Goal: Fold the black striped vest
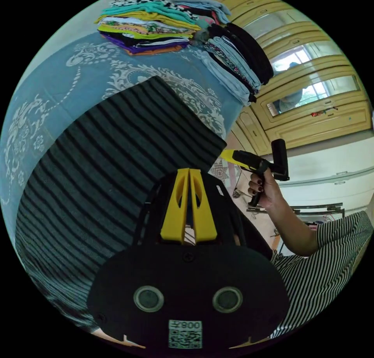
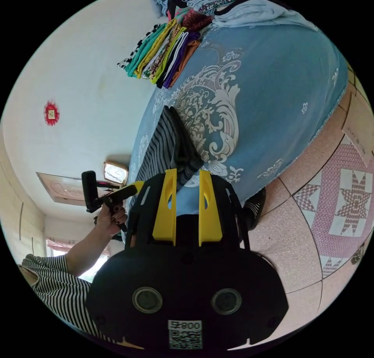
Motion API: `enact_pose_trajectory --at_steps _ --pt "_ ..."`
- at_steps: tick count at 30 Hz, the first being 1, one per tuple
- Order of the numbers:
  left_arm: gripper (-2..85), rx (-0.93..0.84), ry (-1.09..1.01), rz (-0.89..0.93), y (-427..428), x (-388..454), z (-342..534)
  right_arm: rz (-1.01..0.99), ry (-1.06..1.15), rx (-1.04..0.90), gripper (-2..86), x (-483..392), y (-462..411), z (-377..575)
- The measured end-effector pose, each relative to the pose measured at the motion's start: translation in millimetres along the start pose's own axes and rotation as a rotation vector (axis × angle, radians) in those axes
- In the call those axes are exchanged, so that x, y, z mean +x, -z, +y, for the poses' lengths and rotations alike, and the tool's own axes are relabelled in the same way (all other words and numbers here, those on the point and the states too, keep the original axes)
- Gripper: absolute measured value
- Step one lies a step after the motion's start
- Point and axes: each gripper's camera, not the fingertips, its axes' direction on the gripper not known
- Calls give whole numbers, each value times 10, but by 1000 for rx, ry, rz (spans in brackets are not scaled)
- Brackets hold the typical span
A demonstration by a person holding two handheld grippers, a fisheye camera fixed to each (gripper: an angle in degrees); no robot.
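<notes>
I see the black striped vest (image 1: pixel 117 159) lying folded flat at the near edge of the blue-covered bed (image 1: pixel 50 96), my left gripper (image 1: pixel 189 182) nearly closed on nothing, my right gripper (image 2: pixel 186 186) parted, empty.

Your vest (image 1: pixel 117 155) lies flat on the bed (image 1: pixel 46 100), reaching its near edge. Two stacks of folded clothes (image 1: pixel 152 22) sit side by side along the far edge, well apart from the vest. Your left tool (image 1: pixel 189 171) hangs over the near edge; your right tool (image 2: pixel 186 178) is off the bed's side.
</notes>
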Motion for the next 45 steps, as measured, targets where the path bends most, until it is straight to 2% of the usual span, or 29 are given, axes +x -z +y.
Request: enact_pose_trajectory --at_steps 4,8,23,30,33,37,45 --pt "2 -58 -79 -4 -526 275 -639 -72 -28 -5 94 469 -116 40" --pt "1 -153 -75 -10 -1016 370 -1100 -114 -34 -16 99 845 -220 79" --pt "0 -116 -75 14 -1651 469 -2161 -222 23 -48 128 1585 -539 93" --pt "0 -112 -115 31 -1714 475 -2550 -169 -18 -46 74 1727 -678 24" --pt "2 -30 -135 40 -1538 431 -2759 -187 -39 -40 67 1818 -702 27" --pt "9 27 -97 -39 -1269 200 -3215 -200 -34 -43 63 1856 -712 -9" --pt "66 -61 -118 -170 -1148 -107 -4095 -233 -19 -53 62 1815 -677 -101"
